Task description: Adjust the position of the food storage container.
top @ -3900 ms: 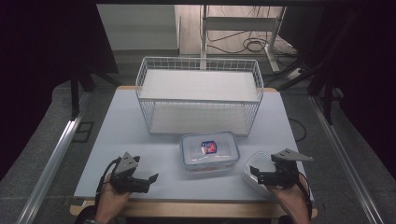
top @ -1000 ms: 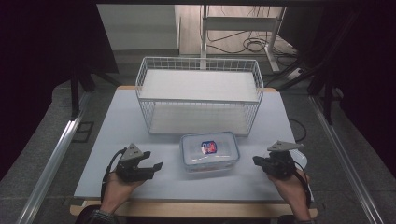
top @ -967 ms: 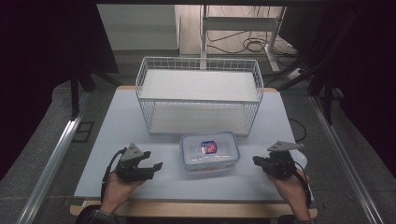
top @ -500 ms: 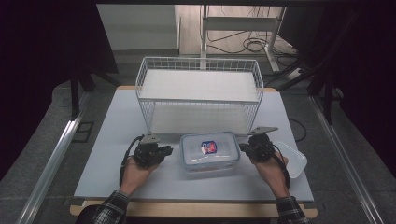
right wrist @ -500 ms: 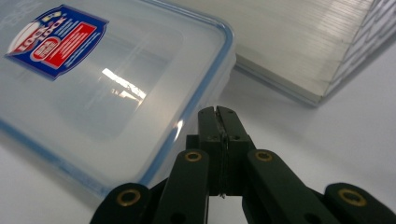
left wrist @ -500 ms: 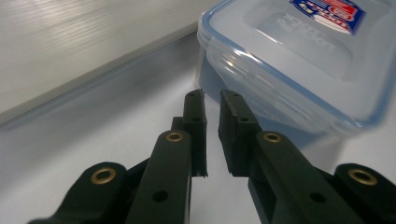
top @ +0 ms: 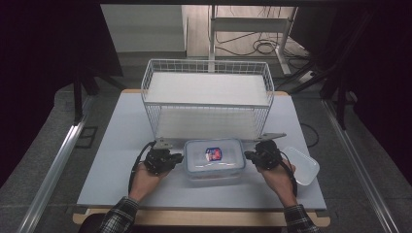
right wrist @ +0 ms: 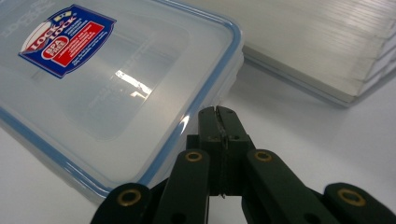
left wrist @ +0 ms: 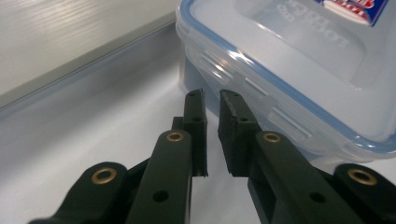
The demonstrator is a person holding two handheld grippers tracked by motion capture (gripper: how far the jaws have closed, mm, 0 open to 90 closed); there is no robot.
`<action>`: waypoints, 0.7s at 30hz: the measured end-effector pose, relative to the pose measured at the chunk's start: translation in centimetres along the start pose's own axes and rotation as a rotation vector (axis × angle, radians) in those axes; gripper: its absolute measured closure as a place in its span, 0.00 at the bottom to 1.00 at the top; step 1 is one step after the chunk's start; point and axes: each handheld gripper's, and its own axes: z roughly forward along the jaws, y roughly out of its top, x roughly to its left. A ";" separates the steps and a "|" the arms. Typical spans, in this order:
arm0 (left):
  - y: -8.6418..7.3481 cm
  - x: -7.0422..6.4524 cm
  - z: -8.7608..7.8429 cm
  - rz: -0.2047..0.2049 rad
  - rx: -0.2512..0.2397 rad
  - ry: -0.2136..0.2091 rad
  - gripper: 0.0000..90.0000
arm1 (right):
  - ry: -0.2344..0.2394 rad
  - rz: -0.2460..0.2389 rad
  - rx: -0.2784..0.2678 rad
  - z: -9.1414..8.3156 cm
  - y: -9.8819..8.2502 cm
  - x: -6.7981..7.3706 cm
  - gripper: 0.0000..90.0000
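Observation:
A clear plastic box (top: pixel 214 156) with a blue-sealed lid and a red and blue label sits at the front middle of the table. My left gripper (top: pixel 179 158) lies at its left end, held by a hand. In the left gripper view its jaws (left wrist: pixel 211 95) stand almost together with nothing between them, tips just short of the lid's side latch (left wrist: pixel 261 95). My right gripper (top: pixel 248 155) is at the box's right end. Its jaws (right wrist: pixel 217 112) are pressed together, tips against the lid's blue edge (right wrist: pixel 205 88).
A white wire basket (top: pixel 206 104) stands just behind the box, its base close to both grippers (left wrist: pixel 70 37) (right wrist: pixel 327 51). A loose clear lid (top: pixel 302 166) lies on the table right of my right hand. The grey tabletop (top: pixel 121 136) has room at the left.
Both hands have come in from the table's front corners to the two ends of the box. Over the last half second they have hardly moved.

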 end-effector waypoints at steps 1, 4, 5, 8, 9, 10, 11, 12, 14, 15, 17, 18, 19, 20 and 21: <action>-0.1 0.2 -0.1 -0.004 0.002 0.001 0.91 | 0.004 -0.006 0.001 0.0 0.0 0.2 0.99; -0.3 0.5 -0.4 -0.011 0.010 0.003 0.92 | 0.030 -0.003 -0.003 0.0 -0.1 0.8 0.99; -0.3 0.5 -0.4 -0.011 0.010 0.003 0.93 | 0.030 -0.003 -0.003 0.0 -0.1 0.8 0.99; -0.8 0.8 -0.8 -0.004 0.039 0.010 0.94 | 0.057 -0.018 -0.003 -0.1 -0.3 1.8 0.99; -0.8 0.8 -0.8 -0.004 0.039 0.010 0.95 | 0.057 -0.018 -0.003 -0.1 -0.3 1.8 0.99; -1.0 0.9 -1.0 -0.009 0.040 0.007 0.96 | 0.068 -0.029 -0.003 -0.2 -0.3 2.3 0.99; -1.1 0.9 -1.2 -0.003 0.046 0.009 0.97 | 0.071 -0.029 -0.003 -0.2 -0.4 2.6 0.99; -1.2 0.9 -1.3 -0.002 0.045 0.006 0.97 | 0.076 -0.032 -0.006 -0.3 -0.4 2.8 0.99; -1.4 0.8 -1.6 -0.007 0.050 -0.012 0.99 | 0.088 -0.041 -0.016 -0.6 -0.5 3.2 0.99; -1.5 0.6 -1.7 -0.006 0.054 -0.015 0.99 | 0.086 -0.046 -0.018 -0.7 -0.5 3.4 0.99; -1.7 0.3 -1.9 -0.003 0.061 -0.020 1.00 | 0.081 -0.057 -0.023 -1.0 -0.6 3.7 0.99; -1.7 0.3 -2.0 -0.008 0.062 -0.025 1.00 | 0.079 -0.063 -0.027 -1.0 -0.7 3.8 0.99; -1.7 0.3 -2.0 -0.008 0.062 -0.025 0.99 | 0.079 -0.063 -0.027 -1.0 -0.7 3.8 0.99; -1.8 0.3 -2.1 -0.012 0.062 -0.027 0.99 | 0.081 -0.060 -0.031 -1.1 -0.8 3.9 0.99; -1.8 0.3 -2.1 -0.012 0.062 -0.027 0.98 | 0.081 -0.060 -0.031 -1.1 -0.8 3.9 0.99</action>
